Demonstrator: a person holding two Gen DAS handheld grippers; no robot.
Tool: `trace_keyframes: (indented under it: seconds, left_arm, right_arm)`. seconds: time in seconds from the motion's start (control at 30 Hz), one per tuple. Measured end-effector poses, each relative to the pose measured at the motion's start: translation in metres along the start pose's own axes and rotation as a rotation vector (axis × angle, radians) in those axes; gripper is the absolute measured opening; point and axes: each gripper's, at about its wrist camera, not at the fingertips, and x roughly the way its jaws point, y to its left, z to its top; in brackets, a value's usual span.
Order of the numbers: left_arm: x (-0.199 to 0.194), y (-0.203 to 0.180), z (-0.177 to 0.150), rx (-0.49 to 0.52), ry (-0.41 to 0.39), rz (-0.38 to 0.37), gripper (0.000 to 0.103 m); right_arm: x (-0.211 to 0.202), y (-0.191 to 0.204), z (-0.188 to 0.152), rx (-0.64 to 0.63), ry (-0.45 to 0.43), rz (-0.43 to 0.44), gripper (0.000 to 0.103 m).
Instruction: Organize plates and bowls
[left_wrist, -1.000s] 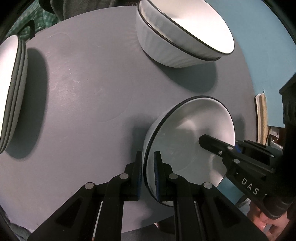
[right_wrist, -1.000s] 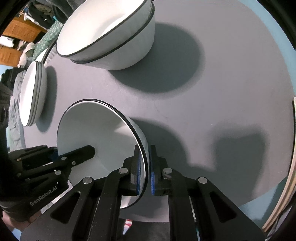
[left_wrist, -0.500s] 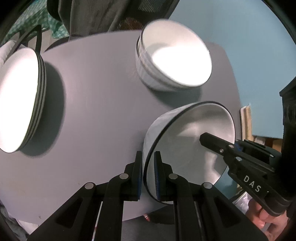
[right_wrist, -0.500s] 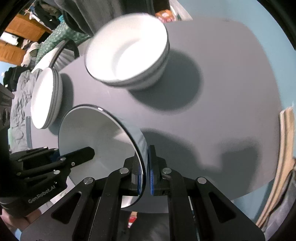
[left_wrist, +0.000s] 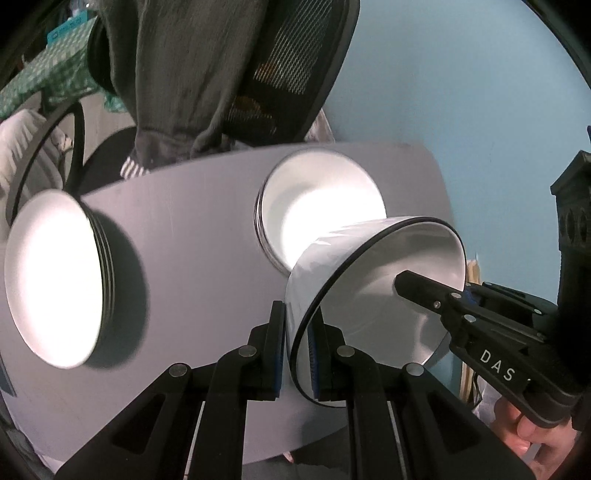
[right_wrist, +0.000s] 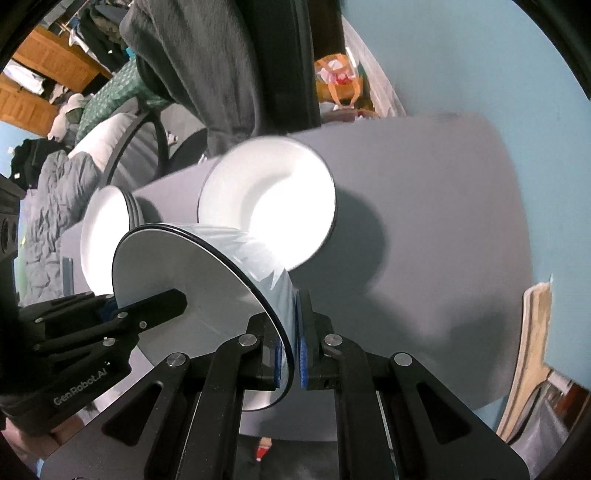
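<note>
While both grippers clamp opposite sides of one white bowl (left_wrist: 373, 295), it hangs tilted above the grey round table (left_wrist: 192, 229). Left wrist view, left to right: plate stack (left_wrist: 55, 277), white with dark rims, at left edge of frame on the table; stacked bowls (left_wrist: 317, 206) at upper centre, partly hidden behind the held bowl; left gripper (left_wrist: 297, 354) at bottom centre, jaws closed tight on the near rim, one pad outside the wall and one inside; right gripper (left_wrist: 436, 299) coming in from lower right, marked DAS, one finger inside the bowl. A hand (left_wrist: 532, 446) holds it at the lower right corner. Mesh office chair (left_wrist: 288, 74) with a dark grey garment (left_wrist: 177, 74) draped over it fills the upper centre behind the table; blue wall on the right.

Right wrist view, left to right: left gripper (right_wrist: 147, 310) at lower left, marked GenRobot.AI, finger reaching inside the held bowl (right_wrist: 184, 295); plate stack (right_wrist: 107, 236) behind it at centre left; stacked bowls (right_wrist: 269, 199) at centre, blurred; right gripper (right_wrist: 291, 354) at bottom centre, jaws shut on the bowl's rim, blue pads on both faces of the wall. Table (right_wrist: 436, 229) spreads to the right.
</note>
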Motion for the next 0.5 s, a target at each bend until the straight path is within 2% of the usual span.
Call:
trace_keyframes:
  seconds: [0.17, 0.5]
  left_arm:
    - [0.003, -0.003, 0.026, -0.003, -0.017, 0.013, 0.011]
    - [0.018, 0.0, 0.05, -0.01, -0.009, 0.051, 0.011]
  right_arm:
    - [0.001, -0.001, 0.017, 0.006, -0.01, 0.004, 0.007]
    - [0.013, -0.008, 0.043, 0.0, 0.017, 0.004, 0.008]
